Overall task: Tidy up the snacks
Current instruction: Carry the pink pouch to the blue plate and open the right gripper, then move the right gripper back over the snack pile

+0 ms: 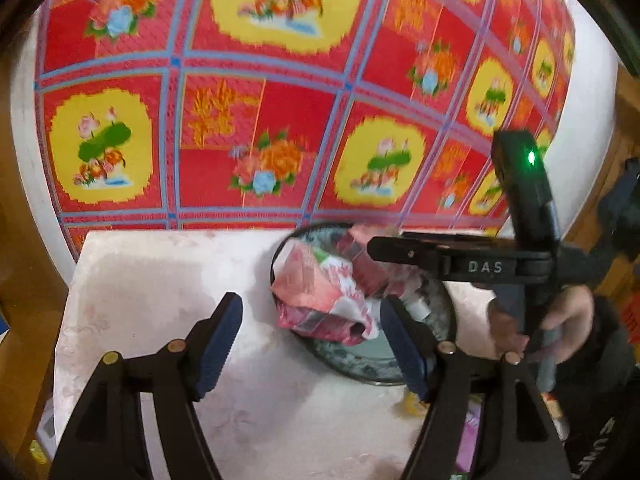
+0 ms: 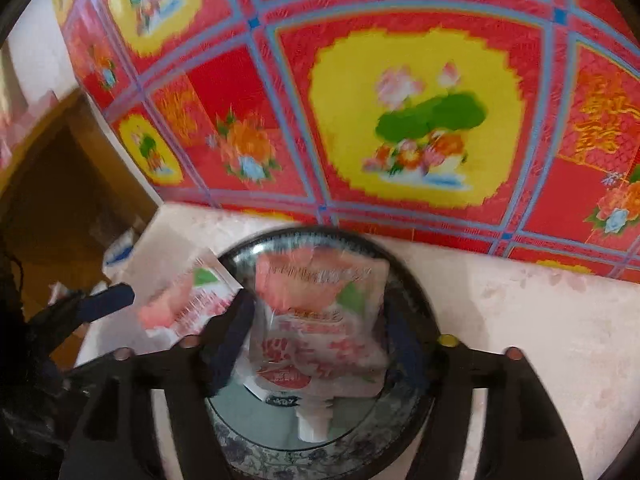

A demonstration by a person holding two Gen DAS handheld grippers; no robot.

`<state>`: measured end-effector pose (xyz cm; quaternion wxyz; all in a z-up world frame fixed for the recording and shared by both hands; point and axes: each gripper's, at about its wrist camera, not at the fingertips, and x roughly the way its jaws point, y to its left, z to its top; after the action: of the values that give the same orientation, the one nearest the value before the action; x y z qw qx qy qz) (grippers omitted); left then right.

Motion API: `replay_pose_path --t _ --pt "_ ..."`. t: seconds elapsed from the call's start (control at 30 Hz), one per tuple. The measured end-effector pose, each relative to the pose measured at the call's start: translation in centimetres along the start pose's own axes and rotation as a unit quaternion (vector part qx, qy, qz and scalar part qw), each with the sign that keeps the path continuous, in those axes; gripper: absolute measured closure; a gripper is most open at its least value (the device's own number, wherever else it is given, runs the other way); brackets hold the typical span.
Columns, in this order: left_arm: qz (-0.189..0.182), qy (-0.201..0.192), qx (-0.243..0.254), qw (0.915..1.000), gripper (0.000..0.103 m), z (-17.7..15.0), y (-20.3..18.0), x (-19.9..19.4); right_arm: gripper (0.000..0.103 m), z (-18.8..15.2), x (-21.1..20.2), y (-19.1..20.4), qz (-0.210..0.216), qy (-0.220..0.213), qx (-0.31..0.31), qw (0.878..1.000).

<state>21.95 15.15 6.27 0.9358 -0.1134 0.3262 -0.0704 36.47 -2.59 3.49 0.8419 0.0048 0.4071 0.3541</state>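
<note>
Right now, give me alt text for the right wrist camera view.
The right gripper is open above a pink spouted snack pouch lying in a dark round bowl. A second pouch hangs over the bowl's left rim, on a pale table.

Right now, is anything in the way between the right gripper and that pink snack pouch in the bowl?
Nothing visible is. The right gripper stands open right over the snack pouch, which lies in the bowl. A second pouch rests on the rim, off to the side.
</note>
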Motion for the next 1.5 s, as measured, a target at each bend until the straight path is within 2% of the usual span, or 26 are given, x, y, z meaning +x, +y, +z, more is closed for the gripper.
replay_pose_path --t 0.03,0.07,0.13,0.23,0.37,0.53,0.6,0.7,0.77,0.93,1.07,1.17,1.37,1.5 --pt "-0.002 -0.007 0.001 1.0000 0.028 0.0 -0.1 -0.3 0.019 0.0 -0.3 -0.3 0.007 -0.011 0.004 1.000" --pt "-0.005 -0.013 0.003 0.9999 0.028 0.1 -0.2 -0.5 0.018 0.0 -0.6 -0.6 0.014 -0.018 0.007 1.000" --pt "-0.011 -0.017 0.009 0.9998 0.028 0.2 -0.6 -0.7 0.018 0.0 -1.0 -1.1 0.024 -0.019 0.011 0.999" --pt "-0.011 -0.019 0.028 0.9994 0.028 0.1 -1.4 -0.9 0.018 -0.1 -1.2 -1.4 0.017 -0.019 0.011 1.000" --pt "-0.007 -0.012 0.051 0.9986 0.028 -0.1 -2.2 -0.7 0.018 -0.1 -0.8 -1.3 0.016 -0.002 0.007 1.000" --pt "-0.006 -0.004 0.043 0.9990 0.028 -0.1 -2.0 -0.2 0.018 -0.1 -0.7 -0.1 0.011 -0.001 -0.014 1.000" --pt "0.001 -0.004 0.040 0.9992 0.028 0.0 -1.7 -0.1 0.018 -0.1 -1.1 0.5 -0.004 -0.001 -0.028 1.000" --pt "0.014 0.001 0.048 0.9988 0.029 -0.1 -2.2 -0.7 0.018 -0.4 -3.0 1.6 -0.062 -0.014 -0.050 0.997" --pt "0.029 -0.003 0.063 0.9976 0.029 -0.5 -3.3 -1.9 0.018 -0.9 -4.6 2.2 -0.078 -0.021 -0.060 0.995" --pt "0.030 0.004 0.076 0.9967 0.029 -2.5 -6.1 -4.7 0.018 -3.6 -8.9 3.3 -0.089 -0.035 -0.079 0.992" --pt "0.026 0.021 0.051 0.9981 0.028 -4.8 -7.5 -6.5 0.018 -6.2 -11.7 4.5 -0.113 -0.072 -0.115 0.984" --pt "0.031 0.020 0.046 0.9983 0.028 -6.4 -8.1 -7.8 0.018 -7.3 -13.0 4.9 -0.111 -0.087 -0.125 0.982" --pt "0.045 -0.009 0.053 0.9975 0.028 -9.5 -9.2 -10.6 0.018 -10.3 -15.4 4.7 -0.090 -0.097 -0.098 0.986" --pt "0.036 -0.026 0.049 0.9978 0.028 -11.3 -10.2 -11.7 0.018 -13.2 -16.6 4.2 -0.091 -0.119 -0.091 0.985"
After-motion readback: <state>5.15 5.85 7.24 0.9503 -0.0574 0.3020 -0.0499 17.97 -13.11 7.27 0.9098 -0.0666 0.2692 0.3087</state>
